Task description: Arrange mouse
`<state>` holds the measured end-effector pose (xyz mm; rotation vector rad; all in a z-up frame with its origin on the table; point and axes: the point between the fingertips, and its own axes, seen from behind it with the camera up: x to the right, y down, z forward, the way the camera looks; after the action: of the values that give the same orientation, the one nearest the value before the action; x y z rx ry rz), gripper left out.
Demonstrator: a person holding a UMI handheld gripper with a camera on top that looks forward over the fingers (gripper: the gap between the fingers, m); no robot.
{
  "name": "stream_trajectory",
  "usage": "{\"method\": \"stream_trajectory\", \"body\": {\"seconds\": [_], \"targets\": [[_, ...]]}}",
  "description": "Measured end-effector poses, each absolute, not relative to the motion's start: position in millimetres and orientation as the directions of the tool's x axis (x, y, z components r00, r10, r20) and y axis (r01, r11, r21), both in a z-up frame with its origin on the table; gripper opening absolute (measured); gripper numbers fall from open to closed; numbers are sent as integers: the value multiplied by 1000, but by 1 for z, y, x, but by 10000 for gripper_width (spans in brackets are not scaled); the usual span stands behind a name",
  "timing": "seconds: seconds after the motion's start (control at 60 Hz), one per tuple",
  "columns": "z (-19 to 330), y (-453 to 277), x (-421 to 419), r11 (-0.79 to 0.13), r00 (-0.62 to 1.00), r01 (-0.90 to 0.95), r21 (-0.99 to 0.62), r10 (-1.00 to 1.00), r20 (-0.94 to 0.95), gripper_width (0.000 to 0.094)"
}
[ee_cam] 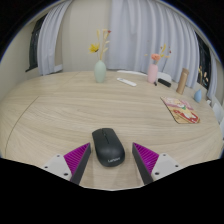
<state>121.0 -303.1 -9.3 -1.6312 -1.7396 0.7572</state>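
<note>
A black computer mouse lies on the light wooden table, between my two fingers, with a gap at each side. My gripper is open: the left pad and the right pad stand on either side of the mouse's rear half and do not touch it. The mouse rests on the table on its own, its front pointing away from me.
Beyond the mouse, a pale green vase with flowers stands at the table's far side. A white flat object and a pink bottle are to its right. A colourful book lies at the right. White curtains hang behind.
</note>
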Motion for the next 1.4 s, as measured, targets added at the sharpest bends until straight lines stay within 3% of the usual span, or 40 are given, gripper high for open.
{"method": "stream_trajectory", "body": {"seconds": [0.267, 0.333, 0.4, 0.683, 0.767, 0.883, 1.0, 1.083, 1.2, 1.4], "targets": [[-12, -289, 74, 4, 16, 645, -765, 1000, 19, 827], [-13, -288, 73, -2, 17, 648, -762, 1000, 12, 714], [-13, -290, 75, -2, 21, 651, -759, 1000, 16, 477], [-7, -285, 83, -39, 60, 691, -722, 998, 3, 397], [24, -277, 82, -60, 72, 670, -740, 997, -16, 397], [98, -238, 57, -58, 70, 596, -801, 997, -19, 397], [162, -161, 13, -56, 111, 519, -853, 994, 3, 398], [180, -90, -20, -31, 161, 486, -874, 986, 54, 398], [157, 2, -61, -34, 216, 496, -868, 973, 85, 396], [48, 78, -97, -134, 220, 603, -786, 975, 2, 394]]}}
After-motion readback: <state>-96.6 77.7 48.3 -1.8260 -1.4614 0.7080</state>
